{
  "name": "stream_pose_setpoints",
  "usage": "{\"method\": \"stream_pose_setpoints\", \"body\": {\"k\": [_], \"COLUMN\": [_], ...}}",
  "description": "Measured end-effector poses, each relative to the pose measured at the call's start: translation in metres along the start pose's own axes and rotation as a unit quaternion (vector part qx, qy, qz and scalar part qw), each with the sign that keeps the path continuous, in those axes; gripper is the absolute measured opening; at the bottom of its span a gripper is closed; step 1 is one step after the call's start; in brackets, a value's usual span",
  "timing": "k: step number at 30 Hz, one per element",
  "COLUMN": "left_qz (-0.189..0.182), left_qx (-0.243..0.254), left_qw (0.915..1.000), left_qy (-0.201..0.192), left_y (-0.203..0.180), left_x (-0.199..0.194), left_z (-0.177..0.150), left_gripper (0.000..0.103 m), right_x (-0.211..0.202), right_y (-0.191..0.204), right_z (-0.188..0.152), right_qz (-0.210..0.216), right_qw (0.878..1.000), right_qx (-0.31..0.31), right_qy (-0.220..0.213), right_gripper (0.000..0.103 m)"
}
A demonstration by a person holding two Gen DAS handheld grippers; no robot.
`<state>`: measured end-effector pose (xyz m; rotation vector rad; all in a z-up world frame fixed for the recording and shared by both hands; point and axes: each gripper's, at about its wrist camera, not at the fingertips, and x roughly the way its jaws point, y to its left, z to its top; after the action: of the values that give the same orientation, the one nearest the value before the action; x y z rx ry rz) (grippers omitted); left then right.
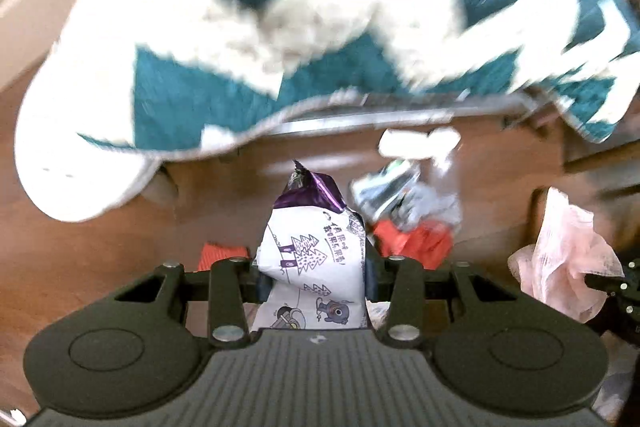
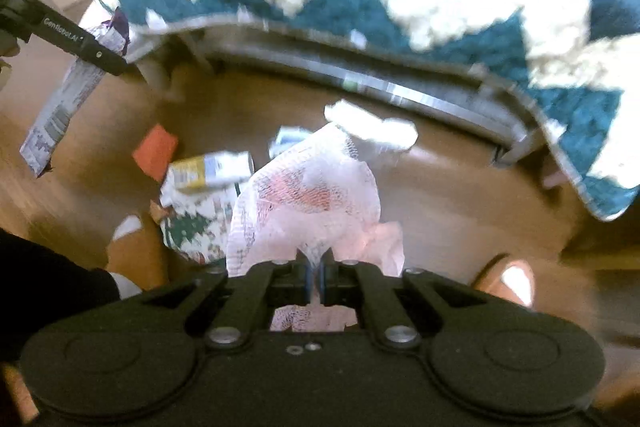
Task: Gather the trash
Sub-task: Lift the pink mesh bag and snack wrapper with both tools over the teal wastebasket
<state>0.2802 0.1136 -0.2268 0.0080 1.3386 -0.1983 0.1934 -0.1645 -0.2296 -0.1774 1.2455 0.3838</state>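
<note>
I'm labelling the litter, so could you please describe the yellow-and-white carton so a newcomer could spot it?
Start at the teal-and-white zigzag blanket and drop to the wooden floor below. In the litter pile left of the pink tissue in the right gripper, the carton lies on its side, the only boxy yellow piece.

Left gripper [image 1: 316, 267] clamped on a white and purple snack wrapper [image 1: 312, 247], wooden floor [image 1: 100, 247] below, scattered wrappers [image 1: 404, 199], pink tissue [image 1: 568, 259] at right, teal and white blanket [image 1: 280, 27] above

Teal-and-white zigzag blanket [image 1: 248, 27], purple-and-white tree-printed packet [image 1: 312, 247], pale pink tissue [image 2: 308, 195]
</note>
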Motion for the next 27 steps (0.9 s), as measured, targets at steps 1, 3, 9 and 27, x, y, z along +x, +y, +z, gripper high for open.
{"method": "stream_pose_setpoints", "body": {"k": [1, 3, 9, 27], "left_qz": [-0.001, -0.003, -0.009, -0.004], "left_qx": [-0.003, -0.013, -0.019, -0.037], "left_qw": [0.9999, 0.9992, 0.9938, 0.9543], "left_qy": [-0.013, -0.037, -0.109, -0.297], "left_y": [-0.003, -0.011, -0.035, -0.079], "left_x": [-0.015, -0.046, -0.128, -0.323], "left_z": [0.0, -0.001, -0.012, 0.042], "left_gripper": [0.04, 0.04, 0.04, 0.04], "right_x": [-0.016, -0.042, -0.123, -0.322], "right_y": [0.001, 0.002, 0.015, 0.018], "right_z": [0.001, 0.003, 0.014, 0.123], "right_qz": [-0.002, -0.007, -0.024, -0.054], "right_qw": [1.0, 0.999, 0.99, 0.925], "right_qx": [-0.005, -0.014, -0.052, -0.091], "right_qy": [-0.015, -0.039, -0.129, -0.365], "right_gripper": [0.004, 0.003, 0.003, 0.003]}}
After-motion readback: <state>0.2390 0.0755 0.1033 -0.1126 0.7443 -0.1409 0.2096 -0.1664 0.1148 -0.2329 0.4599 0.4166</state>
